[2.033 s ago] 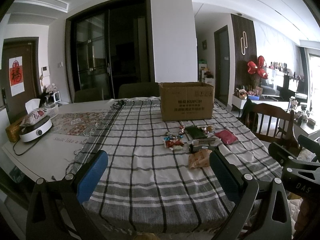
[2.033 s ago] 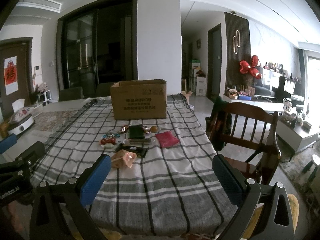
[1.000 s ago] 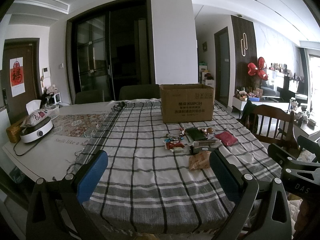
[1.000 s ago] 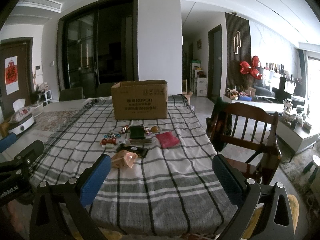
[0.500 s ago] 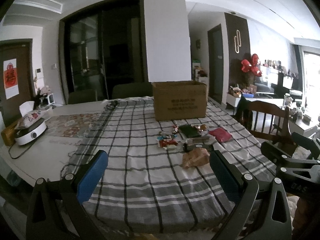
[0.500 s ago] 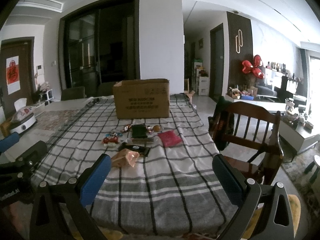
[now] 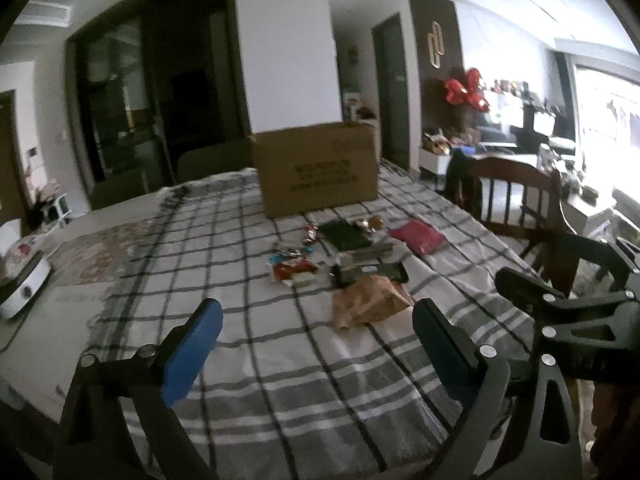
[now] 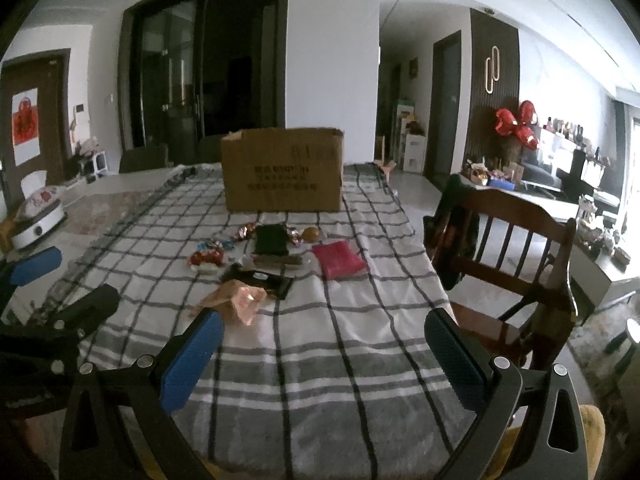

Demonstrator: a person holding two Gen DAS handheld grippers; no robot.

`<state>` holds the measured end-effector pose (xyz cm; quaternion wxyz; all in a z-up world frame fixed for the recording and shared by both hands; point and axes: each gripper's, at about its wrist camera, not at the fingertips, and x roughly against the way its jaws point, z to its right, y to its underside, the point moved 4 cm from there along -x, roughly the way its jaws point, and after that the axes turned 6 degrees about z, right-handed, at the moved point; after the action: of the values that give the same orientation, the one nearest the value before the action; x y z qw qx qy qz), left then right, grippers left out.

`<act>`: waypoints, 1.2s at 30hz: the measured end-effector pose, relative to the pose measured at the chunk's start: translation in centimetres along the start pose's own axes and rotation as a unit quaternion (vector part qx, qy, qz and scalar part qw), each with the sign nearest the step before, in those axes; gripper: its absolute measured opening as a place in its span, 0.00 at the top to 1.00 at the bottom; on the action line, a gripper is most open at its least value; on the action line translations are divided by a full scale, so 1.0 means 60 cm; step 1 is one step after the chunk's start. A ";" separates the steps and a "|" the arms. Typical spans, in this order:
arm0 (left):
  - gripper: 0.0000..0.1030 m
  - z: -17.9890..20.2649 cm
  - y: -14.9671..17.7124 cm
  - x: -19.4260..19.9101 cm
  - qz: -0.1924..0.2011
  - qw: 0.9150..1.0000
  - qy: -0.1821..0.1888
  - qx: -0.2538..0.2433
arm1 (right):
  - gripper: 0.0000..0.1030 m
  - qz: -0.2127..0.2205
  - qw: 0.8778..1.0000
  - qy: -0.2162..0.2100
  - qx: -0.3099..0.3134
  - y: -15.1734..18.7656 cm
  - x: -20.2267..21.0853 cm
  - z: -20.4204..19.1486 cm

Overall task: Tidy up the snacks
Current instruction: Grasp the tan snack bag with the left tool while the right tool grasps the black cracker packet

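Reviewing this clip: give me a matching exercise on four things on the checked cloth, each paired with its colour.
Things:
1. cardboard box
2. flat packet nearest the wooden chair
3. flat packet just in front of the box
4. crumpled wrapper nearest the grippers

Colours:
A. dark green
B. orange-tan
C. brown
D. pinkish red

Pairs: 1-C, 2-D, 3-A, 4-B

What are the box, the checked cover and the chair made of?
Box: matte brown corrugated cardboard by the look; open flaps, printed side.
Checked cover: woven cloth, probably cotton; soft wrinkles, matte grey and white plaid.
Chair: dark wood, glossy varnish; the seat shows bright reflections.
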<state>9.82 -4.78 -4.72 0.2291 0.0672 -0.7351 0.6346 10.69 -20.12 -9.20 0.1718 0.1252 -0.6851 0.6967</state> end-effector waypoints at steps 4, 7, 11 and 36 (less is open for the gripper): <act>0.13 0.019 0.012 -0.038 -0.013 0.999 0.022 -0.021 | 0.01 -0.024 1.000 -0.004 -0.009 0.011 -0.030 0.007; 0.16 0.025 0.021 -0.060 -0.025 0.999 0.034 -0.028 | 0.01 -0.039 0.999 0.004 -0.010 0.021 -0.054 0.010; 0.19 0.032 0.036 -0.096 -0.046 0.997 0.050 -0.041 | 0.01 -0.059 0.998 0.014 -0.015 0.034 -0.080 0.018; 0.43 0.077 0.041 -0.211 -0.112 0.984 0.111 -0.086 | 0.01 -0.095 0.995 -0.024 0.012 0.034 -0.167 0.025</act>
<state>18.88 -11.18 -12.71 0.3841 0.0586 -0.7446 0.5428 18.89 -22.29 -15.11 0.2190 0.2082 -0.6661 0.6819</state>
